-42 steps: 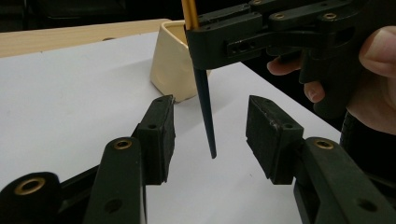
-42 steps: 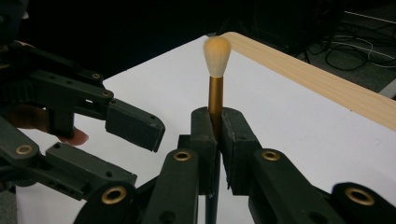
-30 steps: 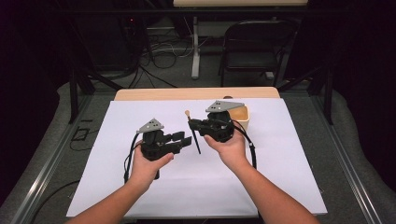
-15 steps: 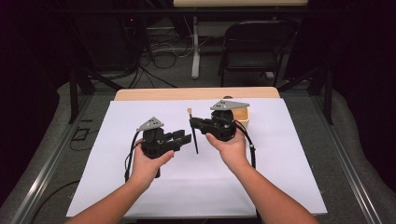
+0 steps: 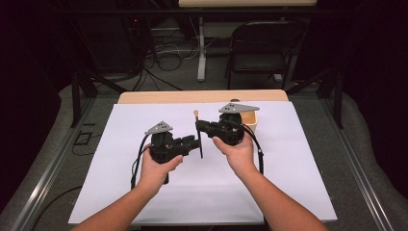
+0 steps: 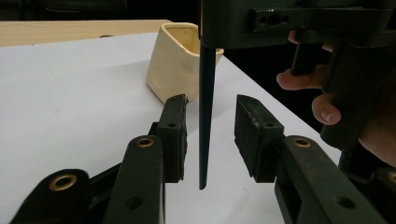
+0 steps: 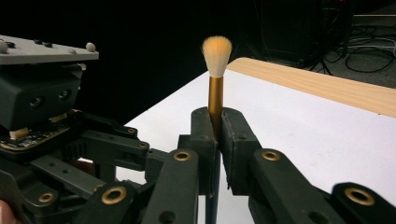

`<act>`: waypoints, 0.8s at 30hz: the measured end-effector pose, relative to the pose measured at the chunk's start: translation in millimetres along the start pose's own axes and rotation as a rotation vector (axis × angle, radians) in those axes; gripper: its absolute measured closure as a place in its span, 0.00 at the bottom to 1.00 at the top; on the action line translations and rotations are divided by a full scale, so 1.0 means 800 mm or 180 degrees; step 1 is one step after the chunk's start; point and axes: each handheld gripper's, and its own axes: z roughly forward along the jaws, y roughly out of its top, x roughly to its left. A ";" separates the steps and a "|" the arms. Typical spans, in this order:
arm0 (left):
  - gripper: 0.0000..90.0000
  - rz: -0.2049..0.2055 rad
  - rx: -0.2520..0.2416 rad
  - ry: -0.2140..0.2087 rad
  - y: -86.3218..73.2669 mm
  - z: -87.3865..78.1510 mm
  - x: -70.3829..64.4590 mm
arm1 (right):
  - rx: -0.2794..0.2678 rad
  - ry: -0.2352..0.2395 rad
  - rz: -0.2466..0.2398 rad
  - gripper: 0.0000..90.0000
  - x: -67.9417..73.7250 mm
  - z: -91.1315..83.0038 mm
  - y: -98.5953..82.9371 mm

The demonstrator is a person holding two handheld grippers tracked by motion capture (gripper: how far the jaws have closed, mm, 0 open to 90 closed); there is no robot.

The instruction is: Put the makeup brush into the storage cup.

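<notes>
Two hand-held grippers: right (image 7: 217,140) clamps brush (image 7: 216,74) upright; left (image 6: 210,135), open, should close squarely around handle beside cup (image 6: 180,58).

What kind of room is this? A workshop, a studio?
Probably a lab set up for recording handwork. A table with a white sheet stands in a dark room, loose cables trail on the floor behind it, and a person holds a brush in a hand-held claw.
</notes>
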 end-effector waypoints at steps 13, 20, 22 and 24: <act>0.82 0.0004 0.0014 0.0065 -0.002 0.007 -0.002 | -0.0005 0.0034 0.0020 0.93 0.001 0.000 -0.001; 0.86 -0.0006 0.0019 0.0041 -0.002 0.008 -0.002 | -0.0026 0.0065 0.0045 0.93 0.001 0.001 -0.001; 0.86 0.0001 0.0022 0.0040 -0.002 0.008 -0.003 | -0.0027 0.0071 0.0050 0.93 0.001 0.001 -0.001; 0.88 0.0018 0.0025 0.0048 -0.002 0.008 -0.003 | -0.0037 0.0078 0.0050 0.93 0.002 0.002 -0.001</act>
